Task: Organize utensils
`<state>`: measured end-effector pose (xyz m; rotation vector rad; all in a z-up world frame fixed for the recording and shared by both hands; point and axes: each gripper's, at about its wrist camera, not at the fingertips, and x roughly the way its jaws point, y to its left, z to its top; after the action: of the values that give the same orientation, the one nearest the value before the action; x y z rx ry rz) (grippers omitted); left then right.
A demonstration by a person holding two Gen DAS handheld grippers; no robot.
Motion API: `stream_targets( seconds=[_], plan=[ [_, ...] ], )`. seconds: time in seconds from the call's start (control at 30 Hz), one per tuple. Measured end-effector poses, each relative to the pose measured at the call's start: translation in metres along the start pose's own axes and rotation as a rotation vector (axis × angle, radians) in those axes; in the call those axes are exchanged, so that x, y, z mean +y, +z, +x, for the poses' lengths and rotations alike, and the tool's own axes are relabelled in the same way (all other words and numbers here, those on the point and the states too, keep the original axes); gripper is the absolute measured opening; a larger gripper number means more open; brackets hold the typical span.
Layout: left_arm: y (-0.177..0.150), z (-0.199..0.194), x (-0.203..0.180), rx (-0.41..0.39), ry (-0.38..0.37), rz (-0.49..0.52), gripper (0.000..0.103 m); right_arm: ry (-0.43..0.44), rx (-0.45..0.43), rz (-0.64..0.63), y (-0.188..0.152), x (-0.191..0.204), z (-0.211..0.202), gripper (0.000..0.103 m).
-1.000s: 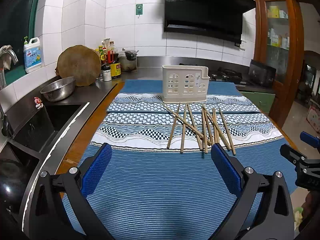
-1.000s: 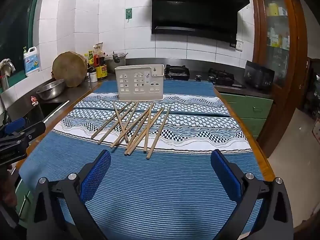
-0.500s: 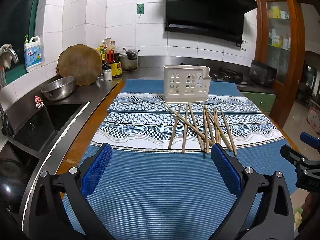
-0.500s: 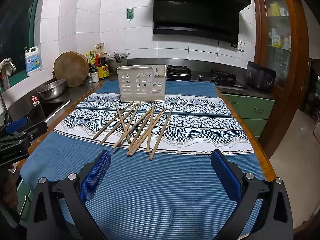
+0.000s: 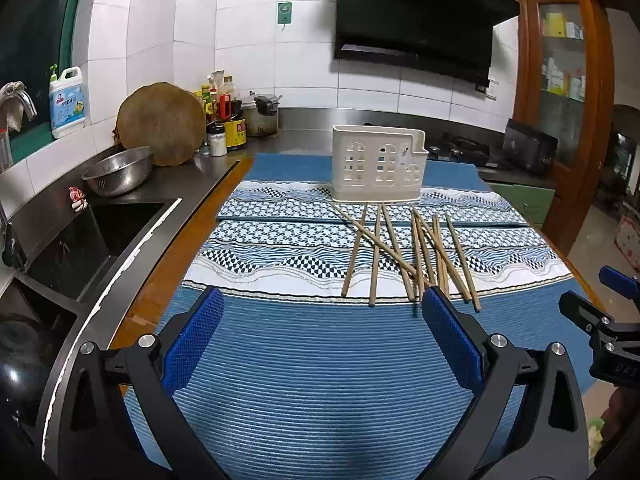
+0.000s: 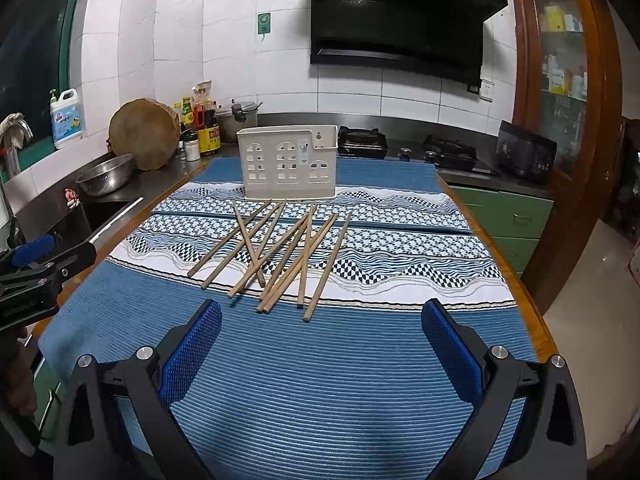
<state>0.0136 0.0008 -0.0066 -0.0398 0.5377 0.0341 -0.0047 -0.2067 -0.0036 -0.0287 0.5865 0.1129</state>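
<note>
Several wooden chopsticks point(image 5: 408, 254) lie loose and crossed on the blue patterned cloth point(image 5: 304, 360), in front of a white plastic utensil holder point(image 5: 378, 164). They also show in the right wrist view point(image 6: 280, 256), with the holder point(image 6: 287, 162) behind. My left gripper point(image 5: 322, 320) is open and empty, above the cloth, short of the chopsticks. My right gripper point(image 6: 320, 328) is open and empty, also short of them. Each gripper shows at the edge of the other's view.
A sink point(image 5: 92, 236) lies left of the table, with a steel colander point(image 5: 120, 174), a round wooden board point(image 5: 162, 124) and bottles point(image 5: 222, 120) behind. A gas stove point(image 6: 448, 154) and a wooden cabinet point(image 6: 568, 80) are at the right.
Both grippers have drifted slightly; the chopsticks and holder sit a little lower in both views. Nothing was picked up and both grippers stay open.
</note>
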Motion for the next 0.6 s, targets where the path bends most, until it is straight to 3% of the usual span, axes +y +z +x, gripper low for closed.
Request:
stream_targets(
  seconds=[0.6],
  plan=[
    [0.005, 0.013, 0.003, -0.001, 0.007, 0.002, 0.098, 0.017, 0.014, 0.000, 0.004, 0.001, 0.017, 0.097]
  ],
)
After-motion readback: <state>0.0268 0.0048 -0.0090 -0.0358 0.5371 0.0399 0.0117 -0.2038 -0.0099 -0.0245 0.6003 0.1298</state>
